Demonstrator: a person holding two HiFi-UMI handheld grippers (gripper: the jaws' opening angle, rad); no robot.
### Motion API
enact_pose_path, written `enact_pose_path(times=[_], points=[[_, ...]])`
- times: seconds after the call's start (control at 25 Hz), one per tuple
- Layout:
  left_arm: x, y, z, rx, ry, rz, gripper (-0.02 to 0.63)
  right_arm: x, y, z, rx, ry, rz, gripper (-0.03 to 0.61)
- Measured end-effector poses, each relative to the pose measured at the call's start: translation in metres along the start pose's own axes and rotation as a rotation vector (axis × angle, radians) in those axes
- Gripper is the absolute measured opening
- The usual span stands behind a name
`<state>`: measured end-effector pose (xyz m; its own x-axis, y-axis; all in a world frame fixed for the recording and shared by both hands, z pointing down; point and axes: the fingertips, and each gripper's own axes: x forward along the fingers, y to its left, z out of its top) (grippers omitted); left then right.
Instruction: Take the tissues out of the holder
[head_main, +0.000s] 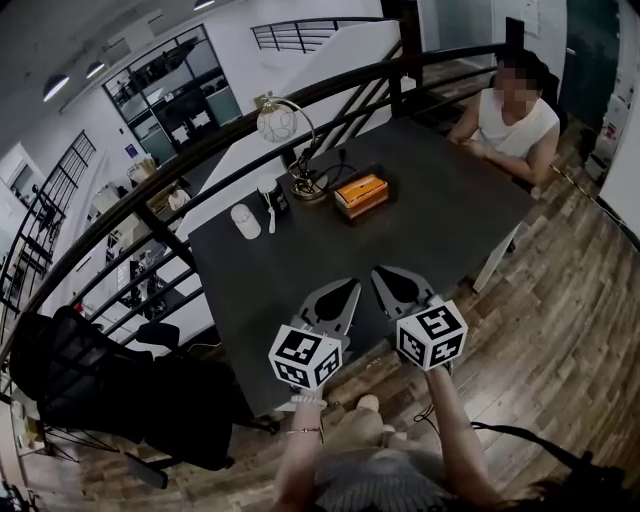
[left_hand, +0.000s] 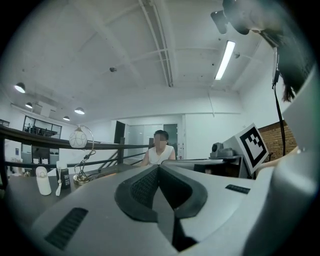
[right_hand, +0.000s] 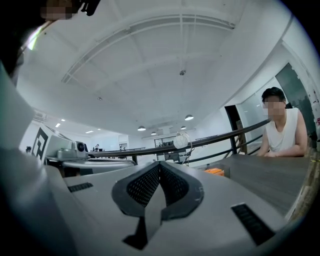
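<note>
Wooden flooring and a black railing (head_main: 200, 145) surrounded the dark tabletop (head_main: 450, 215). A person in a white sleeveless top (head_main: 512, 120) sat at its far side. The orange tissues (head_main: 361, 189) lay in a dark holder (head_main: 366, 213) on the far half of the tabletop, just beside the base of a desk lamp (head_main: 285, 130) with a round white shade. Left of the lamp stood a small dark container (head_main: 273, 196) and a white bottle (head_main: 245, 221), with a thin white object lying between them.

The left gripper (head_main: 345, 287) and the right gripper (head_main: 386, 272) were held side by side over the near edge of the tabletop, both pointing toward the holder but well apart from it. In the left gripper view the two fingers (left_hand: 140, 187) met along a closed line, and nothing was between them. In the right gripper view the fingers (right_hand: 142, 185) were also pressed together and empty. The orange tissues showed only far beyond them, at the right. The marker cubes (head_main: 431, 335) sat at the rear of each gripper, close to the person's arms.
</note>
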<state>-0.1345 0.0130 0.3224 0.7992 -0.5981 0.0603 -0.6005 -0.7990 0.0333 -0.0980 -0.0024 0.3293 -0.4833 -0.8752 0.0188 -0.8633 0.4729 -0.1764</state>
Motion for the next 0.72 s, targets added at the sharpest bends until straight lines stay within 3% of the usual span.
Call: enact_pose_path(times=[0.28,0.72], points=[[0.028,0.019,-0.005,-0.002,0.012,0.005,0.008,0.021,-0.028,0.002,0.05,-0.025,0.028,0.014],[0.096,0.079,0.003,-0.025,-0.016,0.011,0.008,0.089,-0.08,0.027,0.019,-0.033,0.085,0.014]])
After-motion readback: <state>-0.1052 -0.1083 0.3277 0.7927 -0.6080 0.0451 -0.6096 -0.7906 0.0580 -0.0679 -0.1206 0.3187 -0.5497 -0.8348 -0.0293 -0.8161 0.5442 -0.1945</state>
